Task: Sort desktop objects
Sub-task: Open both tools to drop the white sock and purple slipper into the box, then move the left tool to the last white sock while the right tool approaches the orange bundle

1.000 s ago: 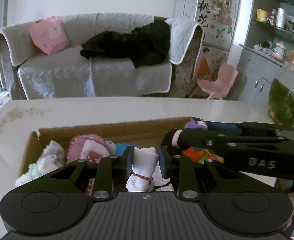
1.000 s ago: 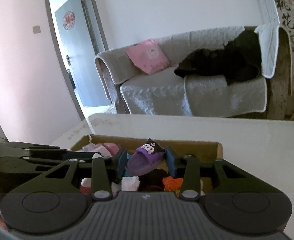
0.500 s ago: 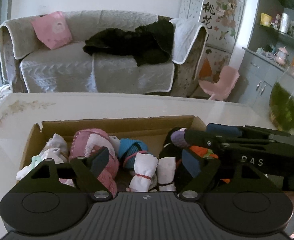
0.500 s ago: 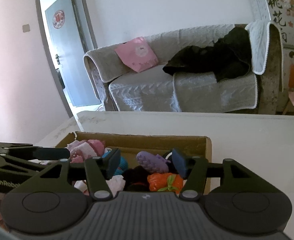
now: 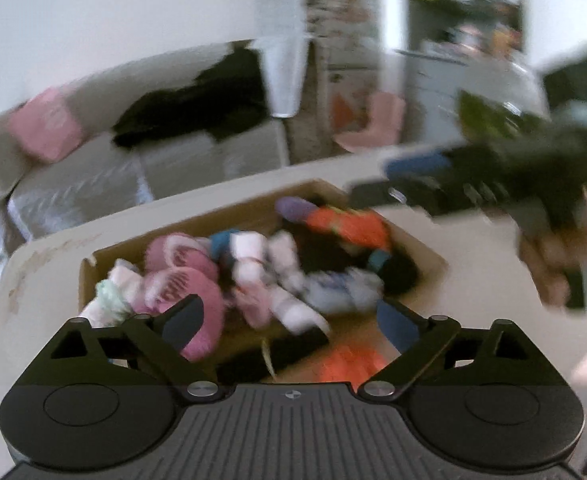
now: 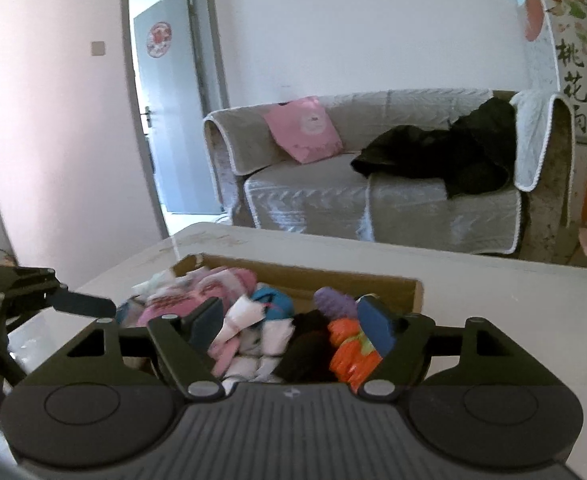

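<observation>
Cardboard box [image 6: 409, 286] is sitting on the pale table [image 6: 493, 300], and it is holding nearly everything the task concerns. Judging by how things are lying, most of the sorting is looking done: the small items are piled inside the box, and I am seeing none loose on the table in the right wrist view. In the blurred left wrist view an orange patch [image 5: 349, 362] is showing low at the near edge of the box, and I cannot tell whether it is inside or outside.

Counting what is lying in the box: one purple slipper [image 6: 333, 302], one orange item [image 6: 351, 350] just in front of it, one dark bundle [image 6: 307, 346] beside that, one blue roll [image 6: 273, 300], two pink knitted pieces [image 5: 181, 276], and several white rolled socks [image 6: 271, 338] whose exact number is getting lost in the heap.

Left gripper [image 5: 289, 326] is hovering over the box with its jaws spread wide and gripping nothing. Right gripper [image 6: 293, 322] is likewise standing wide apart and empty above the box's contents. One box, one table, two grippers.

Beyond the table a grey sofa [image 6: 373, 196] is carrying one pink cushion [image 6: 303, 130] and one black garment [image 6: 449, 148].
</observation>
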Motion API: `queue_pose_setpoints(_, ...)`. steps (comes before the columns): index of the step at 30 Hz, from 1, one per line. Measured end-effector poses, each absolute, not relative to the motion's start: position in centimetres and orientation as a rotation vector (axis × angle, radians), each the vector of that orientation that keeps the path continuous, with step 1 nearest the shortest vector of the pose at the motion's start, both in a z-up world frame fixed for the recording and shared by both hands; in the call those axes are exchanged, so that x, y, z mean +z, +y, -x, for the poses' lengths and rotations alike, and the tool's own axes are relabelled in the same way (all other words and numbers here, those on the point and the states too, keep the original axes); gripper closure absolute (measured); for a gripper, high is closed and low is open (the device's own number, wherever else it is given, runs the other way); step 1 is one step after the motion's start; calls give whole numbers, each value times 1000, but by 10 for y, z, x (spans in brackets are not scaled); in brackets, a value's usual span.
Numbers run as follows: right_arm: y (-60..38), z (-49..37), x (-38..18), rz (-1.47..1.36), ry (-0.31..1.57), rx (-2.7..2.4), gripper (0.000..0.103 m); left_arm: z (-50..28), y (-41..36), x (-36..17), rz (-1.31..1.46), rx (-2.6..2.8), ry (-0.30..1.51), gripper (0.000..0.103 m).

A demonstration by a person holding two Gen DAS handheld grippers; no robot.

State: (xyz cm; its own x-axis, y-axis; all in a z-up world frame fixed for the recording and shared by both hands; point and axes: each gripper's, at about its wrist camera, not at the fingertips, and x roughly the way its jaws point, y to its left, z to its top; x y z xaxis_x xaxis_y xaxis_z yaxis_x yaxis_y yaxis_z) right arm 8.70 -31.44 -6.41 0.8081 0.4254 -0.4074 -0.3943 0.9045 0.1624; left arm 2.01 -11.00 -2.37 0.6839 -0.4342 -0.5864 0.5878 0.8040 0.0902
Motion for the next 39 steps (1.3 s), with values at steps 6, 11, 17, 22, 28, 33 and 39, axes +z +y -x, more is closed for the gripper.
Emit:
queue_pose_setpoints(6, -309, -66, -72, -66, 508, 471, 21, 18, -116, -43, -388, -710, 581, 1)
queue_pose_setpoints(11, -298, -50, -88, -79, 580, 516, 14, 25, -125, -59, -383, -764, 623, 1)
queue_pose_setpoints(17, -282, -52, -105, -96, 663, 501, 12, 24, -139, -82, -397, -785, 672, 1)
queue_pose_setpoints(22, -280, -61, -115, -154, 716, 484, 8, 18, -141, -98, -393, -767, 717, 1)
queue_pose_setpoints(28, -262, -63, -126, -145, 765, 486, 6, 18, -141, -105, -412, -730, 700, 0)
queue_pose_setpoints(33, -249, -63, -130, -124, 777, 484, 4, 17, -140, -109, -419, -726, 716, 0)
queue_pose_setpoints(39, -241, -69, -138, -152, 816, 472, 4, 6, -130, -114, -333, -744, 774, 1)
